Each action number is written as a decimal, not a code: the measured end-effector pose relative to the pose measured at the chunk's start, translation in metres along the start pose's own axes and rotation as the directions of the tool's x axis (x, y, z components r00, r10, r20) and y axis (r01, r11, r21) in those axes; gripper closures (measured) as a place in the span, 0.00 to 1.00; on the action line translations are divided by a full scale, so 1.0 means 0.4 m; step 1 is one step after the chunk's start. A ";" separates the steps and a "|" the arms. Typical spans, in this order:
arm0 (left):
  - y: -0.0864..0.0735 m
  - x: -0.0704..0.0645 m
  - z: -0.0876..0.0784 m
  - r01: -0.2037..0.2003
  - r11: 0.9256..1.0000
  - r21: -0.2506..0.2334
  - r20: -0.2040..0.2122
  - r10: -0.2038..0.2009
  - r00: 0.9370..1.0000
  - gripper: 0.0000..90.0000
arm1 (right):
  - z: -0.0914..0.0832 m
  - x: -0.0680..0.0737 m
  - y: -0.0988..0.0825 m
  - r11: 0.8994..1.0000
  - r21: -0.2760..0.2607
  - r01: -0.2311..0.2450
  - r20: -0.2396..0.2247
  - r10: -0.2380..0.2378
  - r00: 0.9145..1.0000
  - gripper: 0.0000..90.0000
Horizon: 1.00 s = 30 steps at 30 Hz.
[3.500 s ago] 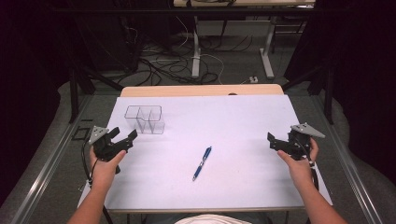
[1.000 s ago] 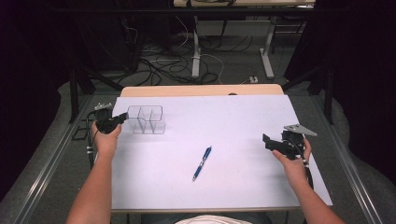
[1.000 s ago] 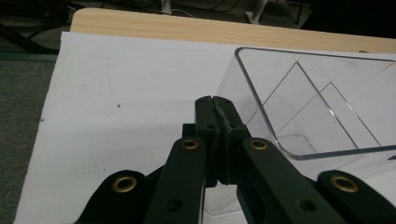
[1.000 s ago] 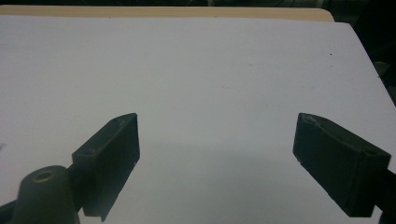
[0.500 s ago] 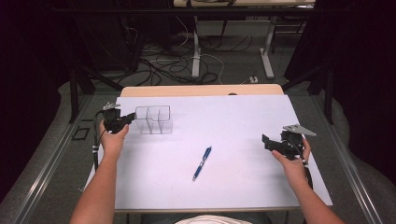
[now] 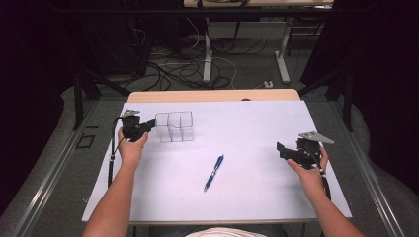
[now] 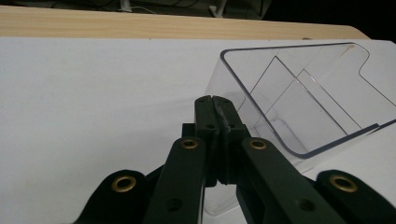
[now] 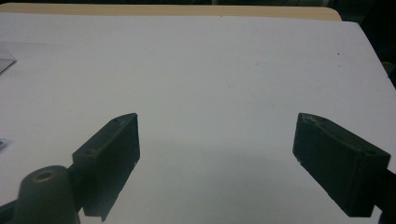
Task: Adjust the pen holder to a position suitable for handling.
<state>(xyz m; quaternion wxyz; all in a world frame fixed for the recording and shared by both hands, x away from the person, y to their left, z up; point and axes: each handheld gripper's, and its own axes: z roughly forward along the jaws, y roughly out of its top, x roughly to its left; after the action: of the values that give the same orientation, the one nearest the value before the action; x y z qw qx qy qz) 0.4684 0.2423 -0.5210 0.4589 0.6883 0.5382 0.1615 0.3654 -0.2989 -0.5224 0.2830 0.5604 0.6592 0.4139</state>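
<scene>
Clear plastic organizer (image 6: 174, 126), split into compartments, stands near the desk's (image 6: 247, 123) far left corner. Left gripper (image 6: 148, 125) has its jaws pressed together with nothing between them, the tips just at the organizer's left wall. Right gripper (image 6: 280, 148) hovers near the right edge, jaws spread wide and empty. Blue pen (image 6: 213, 173) lies mid-desk, well apart from both.

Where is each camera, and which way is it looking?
High view: above the person's side, looking forward and down at the table; both forearms, left gripper and right gripper show.
Left gripper view: rides the left gripper, looking along its shut jaws at the clear box.
Right gripper view: rides the right gripper, looking across the white tabletop between open jaws.
Shared: the clear box appears in the high view and the left gripper view.
</scene>
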 end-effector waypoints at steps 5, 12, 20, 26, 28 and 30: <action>-0.001 -0.020 0.012 0.005 1.000 -0.009 0.018 -0.005 1.000 1.00 | 0.002 0.001 -0.001 1.000 0.002 0.001 -0.008 -0.001 1.000 0.16; -0.002 -0.056 0.030 -0.003 1.000 -0.006 0.042 0.003 0.999 1.00 | 0.002 0.011 0.000 1.000 0.005 0.009 -0.022 -0.008 1.000 0.16; -0.006 -0.103 0.052 -0.008 1.000 -0.008 0.072 0.008 0.997 1.00 | 0.004 0.011 0.000 1.000 0.000 0.020 -0.024 -0.020 1.000 0.16; -0.008 -0.147 0.074 -0.023 1.000 0.001 0.098 0.022 0.995 1.00 | 0.005 0.013 -0.001 1.000 0.003 0.017 -0.025 -0.017 1.000 0.16; -0.008 -0.154 0.079 -0.025 1.000 0.000 0.103 0.025 0.994 1.00 | 0.006 0.014 -0.001 1.000 0.002 0.019 -0.028 -0.019 0.999 0.16; -0.010 -0.175 0.092 -0.038 0.999 0.001 0.110 0.038 0.993 1.00 | 0.006 0.015 -0.001 1.000 0.004 0.019 -0.028 -0.019 0.999 0.16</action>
<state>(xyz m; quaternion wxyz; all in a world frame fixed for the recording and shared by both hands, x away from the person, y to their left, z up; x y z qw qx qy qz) 0.4667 0.1633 -0.5246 0.4837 0.7069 0.4991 0.1312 0.3660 -0.2926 -0.5235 0.2765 0.5490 0.6692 0.4176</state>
